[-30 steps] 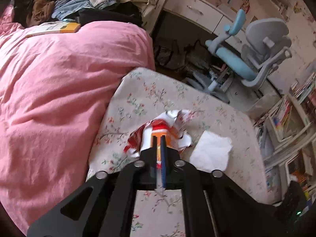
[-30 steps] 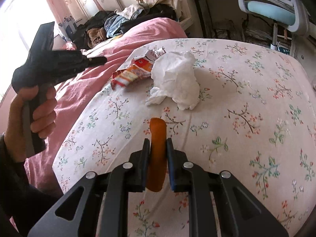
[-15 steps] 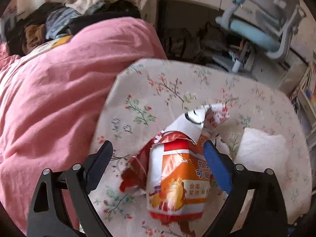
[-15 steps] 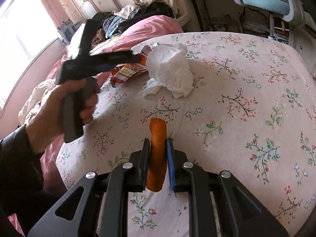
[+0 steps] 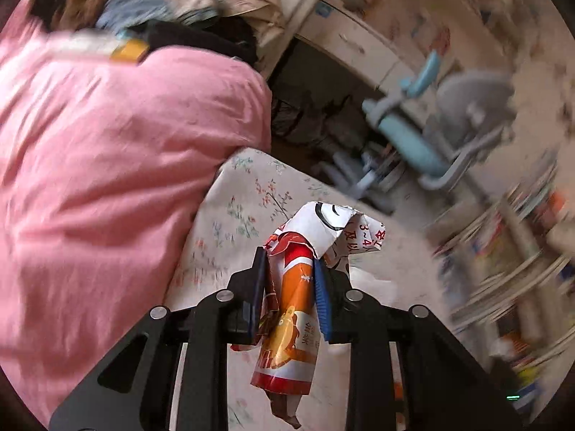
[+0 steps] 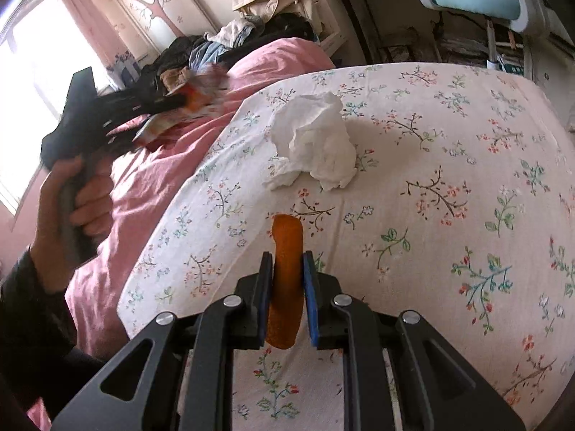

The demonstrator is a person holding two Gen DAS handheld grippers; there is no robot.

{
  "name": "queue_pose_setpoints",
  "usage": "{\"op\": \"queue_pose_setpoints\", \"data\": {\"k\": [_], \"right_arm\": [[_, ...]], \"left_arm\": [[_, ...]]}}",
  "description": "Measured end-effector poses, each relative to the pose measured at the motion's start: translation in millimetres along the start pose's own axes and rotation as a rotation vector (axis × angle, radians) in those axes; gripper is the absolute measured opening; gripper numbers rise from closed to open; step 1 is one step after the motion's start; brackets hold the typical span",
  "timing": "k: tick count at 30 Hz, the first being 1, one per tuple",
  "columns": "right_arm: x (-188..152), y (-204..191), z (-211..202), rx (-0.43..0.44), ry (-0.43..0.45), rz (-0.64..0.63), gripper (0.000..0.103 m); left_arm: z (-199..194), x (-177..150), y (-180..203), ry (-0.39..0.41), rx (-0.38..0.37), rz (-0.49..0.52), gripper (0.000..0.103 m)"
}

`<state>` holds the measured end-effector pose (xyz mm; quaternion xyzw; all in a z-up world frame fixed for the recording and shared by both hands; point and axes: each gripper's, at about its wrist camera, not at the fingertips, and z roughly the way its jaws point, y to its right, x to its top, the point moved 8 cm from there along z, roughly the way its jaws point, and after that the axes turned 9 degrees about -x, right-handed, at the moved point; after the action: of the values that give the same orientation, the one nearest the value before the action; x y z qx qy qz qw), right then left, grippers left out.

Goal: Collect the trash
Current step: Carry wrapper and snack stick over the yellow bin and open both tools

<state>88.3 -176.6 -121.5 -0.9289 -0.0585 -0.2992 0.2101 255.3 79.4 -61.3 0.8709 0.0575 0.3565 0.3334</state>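
Note:
A crumpled red, orange and white snack wrapper [image 5: 294,309] hangs between the fingers of my left gripper [image 5: 289,262], whose jaws are closing and pinching it. In the right wrist view the left gripper [image 6: 172,100] holds the wrapper [image 6: 201,89] in the air over the pink duvet, clear of the bed. My right gripper [image 6: 286,255] is shut on an orange peel strip [image 6: 285,237] just above the floral sheet [image 6: 449,215]. A crumpled white tissue [image 6: 316,143] lies on the sheet beyond it.
A pink duvet [image 5: 107,161] covers the bed's left side, with piled clothes [image 6: 222,43] at its far end. A blue and grey desk chair [image 5: 449,118] and a desk stand past the bed's foot. A hand [image 6: 82,194] grips the left tool.
The left gripper opened wide over the wrapper, closed on it and lifted it off the sheet toward the duvet. The right gripper kept still with the peel.

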Motion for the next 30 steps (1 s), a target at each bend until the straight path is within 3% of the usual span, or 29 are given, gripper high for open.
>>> {"op": "queue_pose_setpoints", "data": {"k": [4, 8, 13, 20, 30], "right_arm": [[-4, -7, -13, 0.028, 0.022, 0.015, 0.018], [-10, -16, -31, 0.048, 0.050, 0.012, 0.018], [-38, -31, -56, 0.058, 0.074, 0.000, 0.018], [-93, -34, -82, 0.057, 0.034, 0.018, 0.018], [-163, -34, -88, 0.053, -0.100, -0.004, 0.020]], "left_arm": [[-26, -26, -13, -0.013, -0.153, -0.206, 0.024], [-45, -52, -10, -0.015, -0.206, -0.260, 0.025], [-71, -94, 9, -0.035, -0.174, -0.201, 0.026], [-107, -172, 46, -0.109, -0.126, -0.058, 0.026], [-111, -312, 70, -0.360, -0.016, 0.100, 0.026]]}}
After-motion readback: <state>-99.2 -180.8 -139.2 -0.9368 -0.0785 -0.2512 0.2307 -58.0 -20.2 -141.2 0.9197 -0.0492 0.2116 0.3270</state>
